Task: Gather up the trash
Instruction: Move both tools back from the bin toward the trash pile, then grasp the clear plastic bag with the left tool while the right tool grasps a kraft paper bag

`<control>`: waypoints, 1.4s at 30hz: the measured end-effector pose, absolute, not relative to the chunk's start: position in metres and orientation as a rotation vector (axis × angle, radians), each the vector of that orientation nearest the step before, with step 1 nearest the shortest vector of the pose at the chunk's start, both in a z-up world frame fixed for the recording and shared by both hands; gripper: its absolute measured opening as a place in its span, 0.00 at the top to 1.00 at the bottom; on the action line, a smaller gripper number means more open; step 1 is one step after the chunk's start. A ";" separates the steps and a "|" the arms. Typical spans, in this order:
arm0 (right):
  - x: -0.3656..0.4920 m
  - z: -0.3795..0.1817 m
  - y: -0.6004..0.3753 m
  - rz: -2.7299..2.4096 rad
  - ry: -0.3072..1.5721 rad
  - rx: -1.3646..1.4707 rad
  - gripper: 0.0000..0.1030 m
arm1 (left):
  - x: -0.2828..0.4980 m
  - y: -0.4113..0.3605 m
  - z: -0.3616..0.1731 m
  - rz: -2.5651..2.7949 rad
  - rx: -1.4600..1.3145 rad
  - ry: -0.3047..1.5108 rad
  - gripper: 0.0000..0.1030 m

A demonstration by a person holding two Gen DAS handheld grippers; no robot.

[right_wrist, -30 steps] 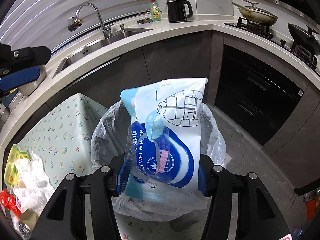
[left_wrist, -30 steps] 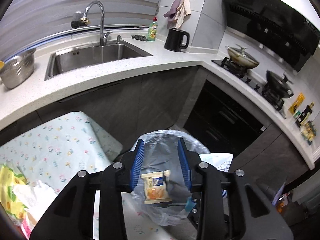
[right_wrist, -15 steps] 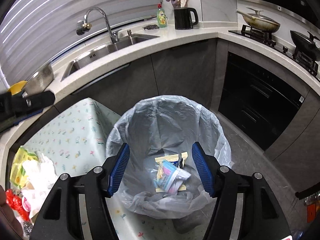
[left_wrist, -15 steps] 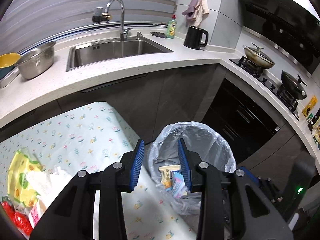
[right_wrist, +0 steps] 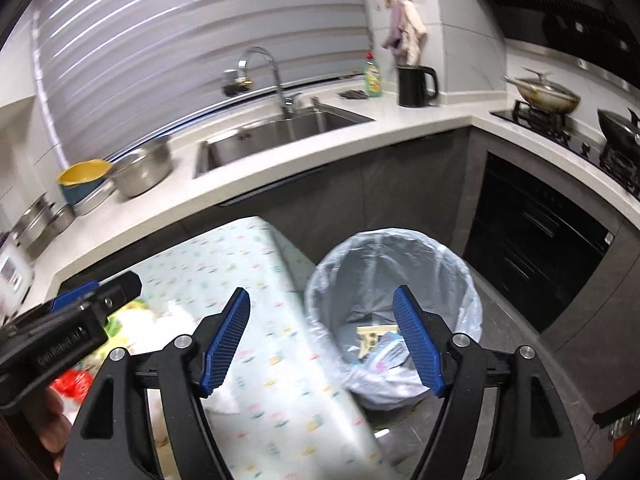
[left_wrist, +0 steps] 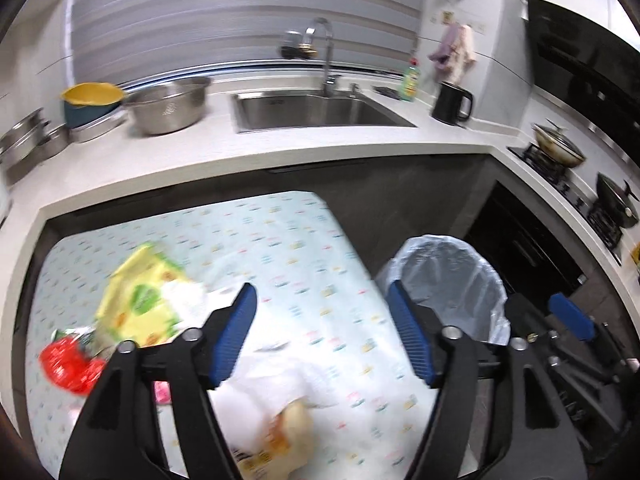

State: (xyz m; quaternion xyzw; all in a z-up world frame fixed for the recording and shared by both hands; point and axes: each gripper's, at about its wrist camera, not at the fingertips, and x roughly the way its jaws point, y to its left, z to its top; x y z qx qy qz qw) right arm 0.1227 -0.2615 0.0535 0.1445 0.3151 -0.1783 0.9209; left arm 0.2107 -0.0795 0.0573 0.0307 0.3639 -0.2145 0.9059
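A bin lined with a clear bag (right_wrist: 394, 276) stands on the floor beside a table with a floral cloth (left_wrist: 280, 248). Dropped wrappers (right_wrist: 380, 350) lie at its bottom. My left gripper (left_wrist: 326, 340) is open and empty above the table, over white crumpled paper (left_wrist: 276, 384). A yellow packet (left_wrist: 140, 300) and a red wrapper (left_wrist: 66, 364) lie to its left. My right gripper (right_wrist: 322, 346) is open and empty, straddling the table edge and the bin rim. The bin also shows in the left wrist view (left_wrist: 448, 280).
A white counter (right_wrist: 280, 168) with a sink (right_wrist: 276, 132), steel bowls (right_wrist: 142, 168), a black kettle (right_wrist: 414, 80) and a stove with pans (right_wrist: 544, 92) wraps around behind. Dark cabinets (right_wrist: 532, 232) stand right of the bin.
My right gripper let the wet-wipes packet fall into the bin and opened. Both grippers swung left from over the bin toward the table, and the left opened wider.
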 end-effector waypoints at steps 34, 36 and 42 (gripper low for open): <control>0.121 -0.049 -0.084 -0.172 0.909 0.218 0.27 | 0.169 0.245 -0.081 0.083 -0.023 0.954 0.18; 0.123 -0.052 -0.082 -0.172 0.915 0.218 0.27 | 0.175 0.247 -0.088 0.060 -0.041 0.976 0.18; 0.132 -0.061 -0.080 -0.185 0.939 0.217 0.27 | 0.190 0.250 -0.106 0.003 -0.097 1.005 0.18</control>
